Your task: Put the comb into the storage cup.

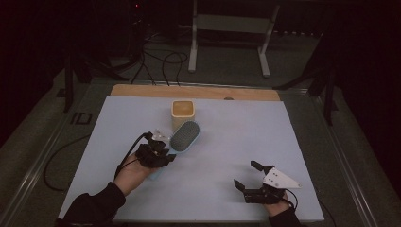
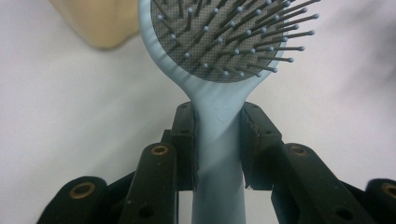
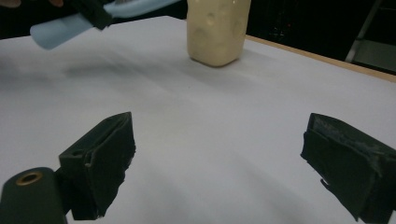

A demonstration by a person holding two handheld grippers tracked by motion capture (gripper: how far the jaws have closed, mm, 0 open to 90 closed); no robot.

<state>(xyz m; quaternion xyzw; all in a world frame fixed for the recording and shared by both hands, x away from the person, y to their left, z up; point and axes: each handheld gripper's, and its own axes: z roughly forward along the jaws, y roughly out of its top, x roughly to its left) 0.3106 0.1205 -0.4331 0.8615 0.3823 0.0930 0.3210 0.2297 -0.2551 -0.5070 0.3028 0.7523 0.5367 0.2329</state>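
No brand, label or writing could be read on anything in view. The left tongs (image 2: 218, 140) were pinching the light blue hairbrush (image 2: 219, 70) by the neck of its handle, one black pad pressed against each side. In the high view those left tongs (image 1: 163, 153) sat at about 9 o'clock from the middle of the white worktop (image 1: 236, 137), and the hairbrush (image 1: 185, 136) reached from them toward 1 o'clock, its grey bristle pad facing up. The tip of the brush head lay just beside the cream square cup (image 1: 182, 113), which stood upright at about 12 o'clock on the worktop; whether the two touched could not be told. In the left gripper view the top of the brush head and most of the cup (image 2: 100, 23) were cut off by the frame edge, and the end of the handle was hidden behind the tongs.

The right tongs (image 1: 247, 176) rested at about 5 o'clock, well apart from the brush, spread wide with nothing between them. In the right gripper view the right tongs (image 3: 219, 163) showed bare worktop in the gap, with the cup (image 3: 217, 30) at 12 o'clock and the handle end of the hairbrush (image 3: 60, 30) at 10 o'clock.

Beyond the worktop, dark cables (image 1: 163, 64) lay on the floor near a white frame stand (image 1: 231, 28); the surroundings were too dark to make out.
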